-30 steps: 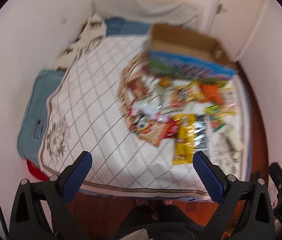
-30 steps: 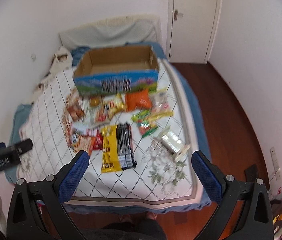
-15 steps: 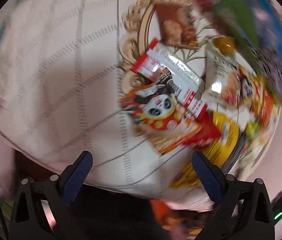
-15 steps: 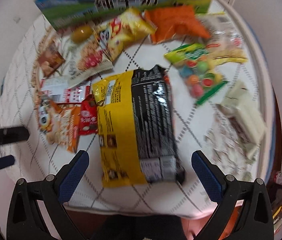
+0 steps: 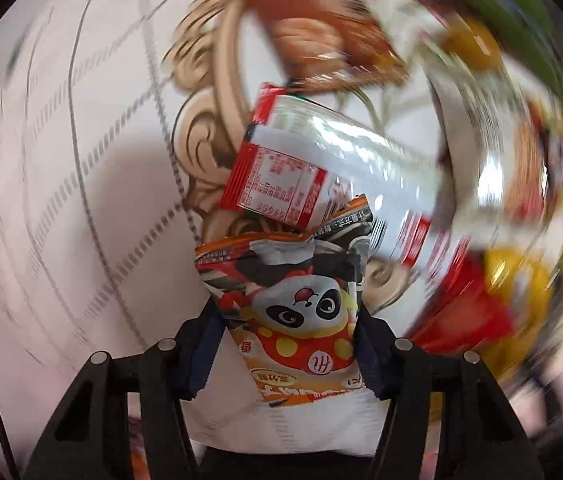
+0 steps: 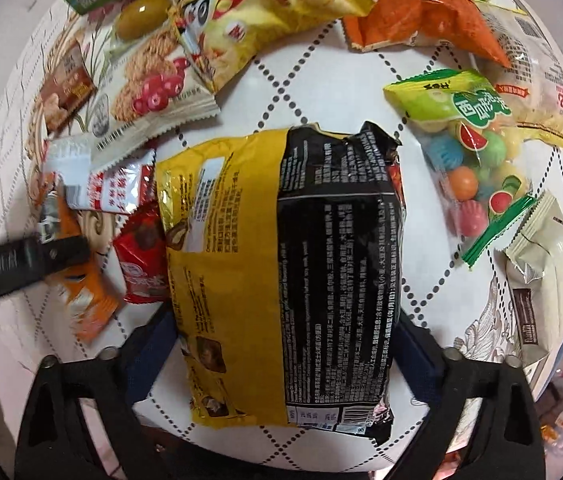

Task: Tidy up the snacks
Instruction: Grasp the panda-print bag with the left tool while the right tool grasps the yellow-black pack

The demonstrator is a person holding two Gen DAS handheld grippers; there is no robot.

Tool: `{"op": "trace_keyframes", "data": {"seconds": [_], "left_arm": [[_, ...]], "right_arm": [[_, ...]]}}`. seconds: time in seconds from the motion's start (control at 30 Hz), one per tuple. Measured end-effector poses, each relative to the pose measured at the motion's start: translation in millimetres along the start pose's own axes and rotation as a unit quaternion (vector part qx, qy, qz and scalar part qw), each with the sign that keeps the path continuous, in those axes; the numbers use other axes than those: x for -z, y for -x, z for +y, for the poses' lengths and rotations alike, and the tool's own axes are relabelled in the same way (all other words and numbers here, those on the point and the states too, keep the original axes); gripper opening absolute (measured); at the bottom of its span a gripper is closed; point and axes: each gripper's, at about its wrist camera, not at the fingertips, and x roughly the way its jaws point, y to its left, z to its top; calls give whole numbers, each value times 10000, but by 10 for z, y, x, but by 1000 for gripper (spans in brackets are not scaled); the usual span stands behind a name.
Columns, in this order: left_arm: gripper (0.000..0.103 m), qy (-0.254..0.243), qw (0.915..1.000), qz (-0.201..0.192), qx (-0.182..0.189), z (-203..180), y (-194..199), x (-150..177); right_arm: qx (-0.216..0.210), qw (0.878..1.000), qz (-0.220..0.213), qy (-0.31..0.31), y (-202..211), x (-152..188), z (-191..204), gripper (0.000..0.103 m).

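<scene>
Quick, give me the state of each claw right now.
Left claw: just been closing, now shut on the panda snack packet.
Right claw: just been closing, now gripping the yellow-and-black bag.

Both wrist cameras looked straight down from close above the quilted bedspread, the left over the panda packet, the right over the yellow-and-black bag, sharing that packet and the red-and-white wrapper.
</scene>
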Motion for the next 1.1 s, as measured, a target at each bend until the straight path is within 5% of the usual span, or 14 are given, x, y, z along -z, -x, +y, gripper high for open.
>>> {"op": "trace_keyframes", "data": {"seconds": [0.13,0.27,0.33,0.37,0.43,0.67,0.77,0.83,1.1], "left_arm": [[57,-1052,9940,-141,-258,-231,55,184],[60,-1425,9894,-210,-194,-310,-10,359],[67,-1313,9912,-189,1,-300,-19,380],[78,-1203,9924,-156,190,-267,-27,375],[86,-737,9942,-63,779,-18,-68,352],[85,204,9870,86,1593,410,41,388],[62,23,9921,-46,1253,431,118,499],[57,-153,9944,-130,1035,400,244,588],[51,-647,9967,-320,362,-124,427,694]], "right_arm": [[140,9998,38,135,-19,88,-32,88],[253,9995,84,-145,-71,158,-236,88],[121,9995,154,-241,-122,136,-268,89],[79,9994,178,-297,-133,124,-283,89],[35,9991,203,-368,-203,58,-300,89],[-191,9974,210,-656,-130,72,-539,91],[-169,9975,217,-658,-25,88,-574,91],[-132,9975,233,-654,117,171,-532,91],[-49,9986,94,-519,150,295,-408,88]]}}
